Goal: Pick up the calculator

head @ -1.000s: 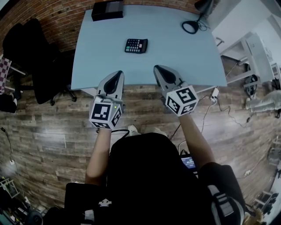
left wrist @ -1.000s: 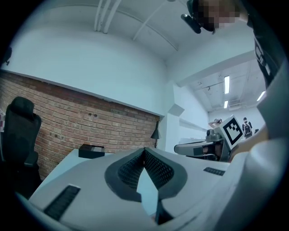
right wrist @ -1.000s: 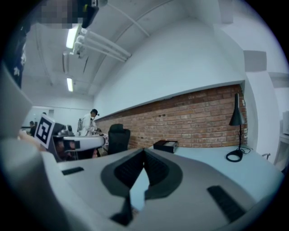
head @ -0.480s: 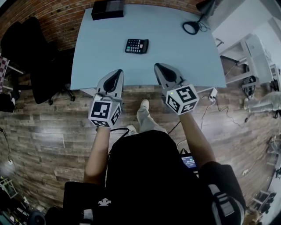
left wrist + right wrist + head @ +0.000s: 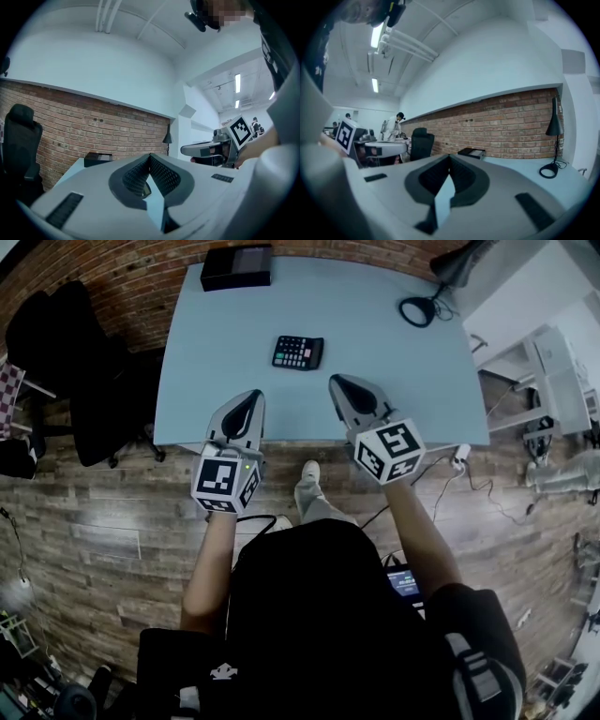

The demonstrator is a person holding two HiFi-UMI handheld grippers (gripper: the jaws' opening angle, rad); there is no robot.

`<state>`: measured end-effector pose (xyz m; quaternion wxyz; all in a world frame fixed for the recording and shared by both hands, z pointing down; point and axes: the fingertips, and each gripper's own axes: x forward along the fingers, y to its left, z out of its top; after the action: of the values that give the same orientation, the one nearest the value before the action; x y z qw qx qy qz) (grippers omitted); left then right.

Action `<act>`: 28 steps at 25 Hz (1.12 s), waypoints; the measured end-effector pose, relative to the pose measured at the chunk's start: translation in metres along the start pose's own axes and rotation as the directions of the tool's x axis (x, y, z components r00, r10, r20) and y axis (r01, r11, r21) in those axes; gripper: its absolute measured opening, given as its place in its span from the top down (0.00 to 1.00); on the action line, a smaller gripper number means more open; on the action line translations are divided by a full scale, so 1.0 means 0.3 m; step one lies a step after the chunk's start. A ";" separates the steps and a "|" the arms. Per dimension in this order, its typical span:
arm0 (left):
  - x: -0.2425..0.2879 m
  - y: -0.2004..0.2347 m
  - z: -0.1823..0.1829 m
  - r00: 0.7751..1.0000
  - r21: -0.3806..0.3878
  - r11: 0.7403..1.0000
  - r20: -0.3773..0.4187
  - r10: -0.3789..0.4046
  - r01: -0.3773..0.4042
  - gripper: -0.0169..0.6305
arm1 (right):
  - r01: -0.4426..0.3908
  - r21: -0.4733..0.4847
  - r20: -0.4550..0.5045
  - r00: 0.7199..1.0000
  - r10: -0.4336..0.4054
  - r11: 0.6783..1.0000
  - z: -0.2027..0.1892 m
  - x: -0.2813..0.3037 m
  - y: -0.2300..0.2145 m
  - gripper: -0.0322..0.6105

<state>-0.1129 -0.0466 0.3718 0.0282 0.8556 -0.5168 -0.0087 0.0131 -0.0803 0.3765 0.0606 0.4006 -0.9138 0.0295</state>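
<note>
Over the near edge of the pale blue bench (image 5: 375, 362), which carries a black box (image 5: 236, 266) at its far left corner and a lamp base (image 5: 417, 311) towards its far right corner, both claws are held side by side and roughly level. The left claw (image 5: 251, 396) is seen with its jaws pressed together on nothing, and the right claw (image 5: 336, 383) is likewise closed and empty. A failed grasp is judged the main risk. If a claw were brought in closed and level, the flat, low calculator (image 5: 298, 352) would probably be shoved across the bench towards the far edge rather than gripped. Jaws opened too little, or brought down at a shallow angle, could make it skid or tip. The calculator lies flat near the middle of the bench, well apart from both claws. It sits beyond their tips, between the lines along which they point, untouched.
</note>
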 end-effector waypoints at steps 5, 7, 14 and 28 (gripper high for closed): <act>0.086 0.033 -0.017 1.000 -0.010 1.000 -0.014 0.005 -0.006 0.97 | 0.003 0.015 -0.012 1.000 -0.002 1.000 -0.013 0.056 -0.078 0.94; 0.126 0.046 -0.026 1.000 -0.017 1.000 -0.019 0.009 -0.009 0.97 | 0.001 0.020 -0.022 1.000 0.000 1.000 -0.024 0.080 -0.110 0.94; 0.247 0.078 -0.068 0.999 -0.037 0.999 -0.049 0.016 -0.018 0.97 | -0.009 0.035 -0.054 0.998 0.010 0.999 -0.059 0.159 -0.218 0.94; 0.426 0.163 -0.123 0.992 -0.062 0.994 -0.092 0.080 -0.086 0.97 | -0.061 0.067 -0.092 0.994 0.067 0.996 -0.110 0.322 -0.384 0.94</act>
<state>-0.0950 -0.1809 0.4131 0.0797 0.8314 -0.5498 0.0139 0.0357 -0.2254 0.4228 0.0895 0.3709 -0.9209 0.0797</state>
